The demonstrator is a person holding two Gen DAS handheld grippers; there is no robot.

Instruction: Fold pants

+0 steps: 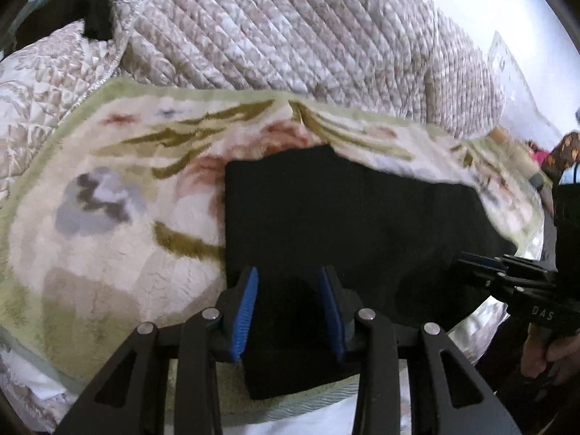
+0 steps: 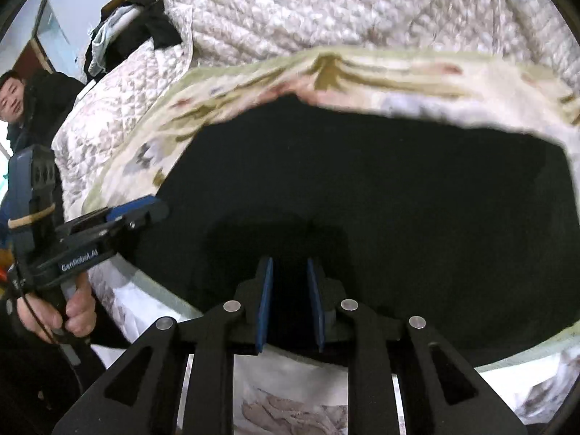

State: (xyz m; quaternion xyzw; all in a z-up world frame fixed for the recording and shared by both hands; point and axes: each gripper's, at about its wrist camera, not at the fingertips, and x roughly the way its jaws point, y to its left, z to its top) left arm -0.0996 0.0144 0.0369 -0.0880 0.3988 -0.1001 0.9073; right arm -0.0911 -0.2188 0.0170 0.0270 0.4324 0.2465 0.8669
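Pants (image 1: 348, 217): black, lying folded and flat on the floral blanket, a dark block with fairly straight edges; in the right wrist view they fill most of the middle.
Pants, near edge: it runs toward the front of the bed, right under both sets of fingers.
Floral blanket (image 1: 108, 217): cream with a green border and olive, pink and grey patterning, spread beneath the pants and showing all around their far and left sides.
Quilt (image 1: 272, 29): pale, stitched, heaped up behind the blanket.
Dark clothing (image 2: 145, 32): draped at the far corner, beyond the quilt.
Left gripper (image 1: 288, 308): blue pads partly apart, poised over the pants' near left corner; black cloth shows in the gap, but the pads do not press on it.
Right gripper (image 2: 290, 301): fingers a narrow way apart, over the pants' near edge; cloth is seen between them, no pinch that I can make out.
Hand (image 2: 69, 311): wrapped round the left gripper's handle, seen from the right wrist view.
Containers: I can make out none.
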